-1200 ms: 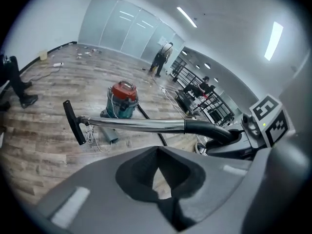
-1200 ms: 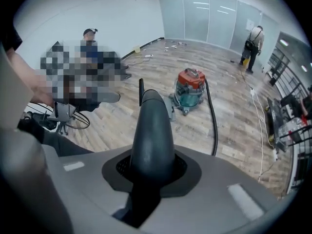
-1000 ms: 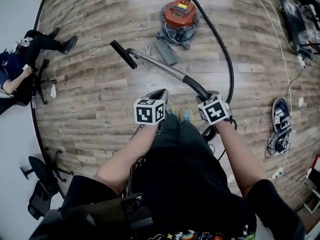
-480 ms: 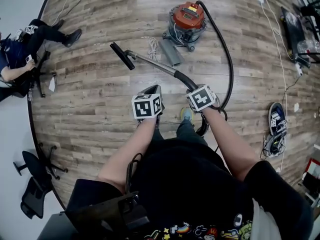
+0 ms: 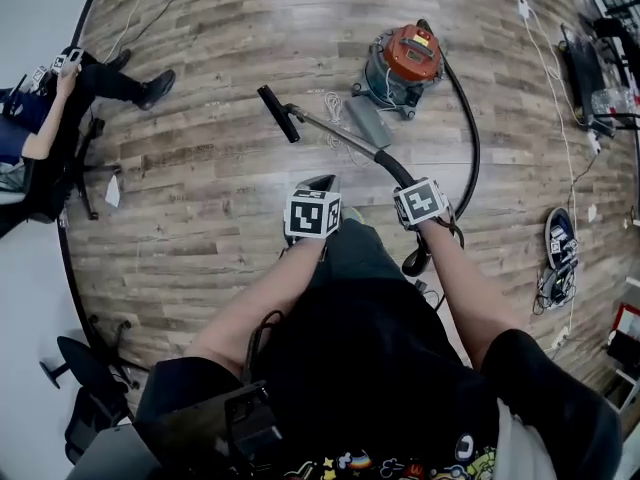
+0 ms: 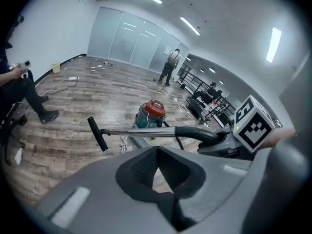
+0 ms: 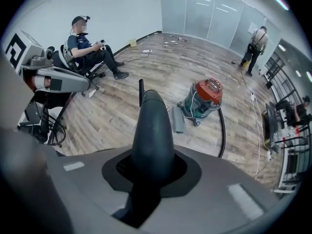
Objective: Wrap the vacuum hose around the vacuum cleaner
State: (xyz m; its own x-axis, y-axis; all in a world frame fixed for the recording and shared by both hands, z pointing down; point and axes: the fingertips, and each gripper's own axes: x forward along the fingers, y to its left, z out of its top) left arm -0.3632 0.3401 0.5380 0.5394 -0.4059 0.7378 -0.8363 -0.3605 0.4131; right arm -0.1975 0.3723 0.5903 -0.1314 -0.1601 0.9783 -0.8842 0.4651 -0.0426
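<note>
– Right gripper (image 7: pixel 152 165) was closed on the curved black handle (image 7: pixel 152 126) where the vacuum hose (image 5: pixel 473 143) joins the metal wand (image 5: pixel 340 134); the handle filled the jaws.

– And the left gripper (image 6: pixel 157 175)?

– Jaws drawn nearly together with nothing in them, only wooden floor (image 5: pixel 200 168) showing through. In the head view it sat left of the right one, near the frame's middle.

– Where was the hose?

– It left the vacuum cleaner (image 5: pixel 405 56), the orange-topped canister in the upper right of the head view, swept down the right side in one open arc and came back to the handle. No turn lay round the canister yet.

– How would it handle?

– Likely light and bendy but springy, so loops would want to open again. The wand looked stiff and long, with the floor nozzle (image 5: pixel 278 113) at its far end, upper centre, so it could swing like a lever.

– Where to grip?

– I'd keep the handle as it was and take the hose just behind it with the left, feeding slack round the body. The canister seemed to sit on castors and might roll if pulled.
</note>
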